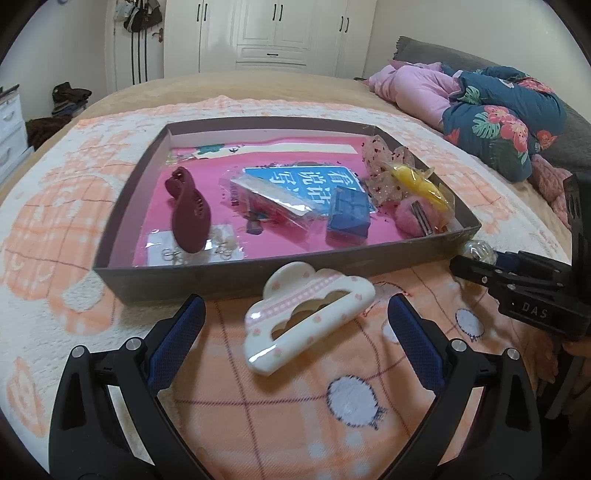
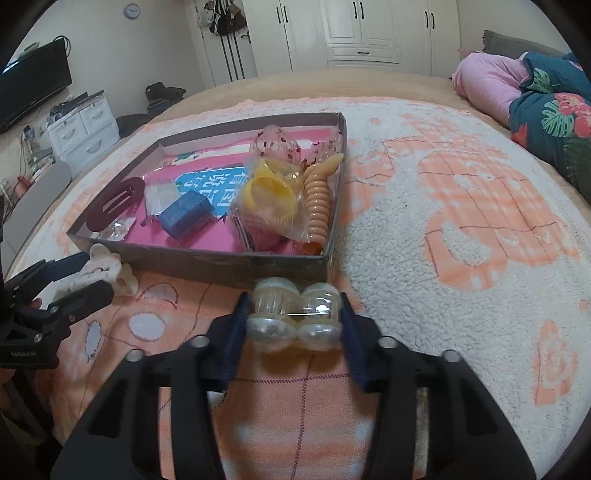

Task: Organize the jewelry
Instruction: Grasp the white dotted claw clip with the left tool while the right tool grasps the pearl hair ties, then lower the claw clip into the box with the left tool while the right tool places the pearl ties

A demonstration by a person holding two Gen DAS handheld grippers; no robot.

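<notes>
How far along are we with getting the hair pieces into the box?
Done: dark red clip, bagged yellow item and others lie in the box. In hand: right gripper closed on the clear pearly clip. Left: cloud clip between open left gripper jaws.

Left gripper [image 1: 296, 315] hovers, jaws spread wide around the white cloud hair clip [image 1: 308, 322] lying before the tray [image 1: 184, 278].

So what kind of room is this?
Most likely a bedroom: the tray sits on a bed with a fluffy blanket, a rumpled quilt lies behind, and white wardrobes line the wall.
</notes>
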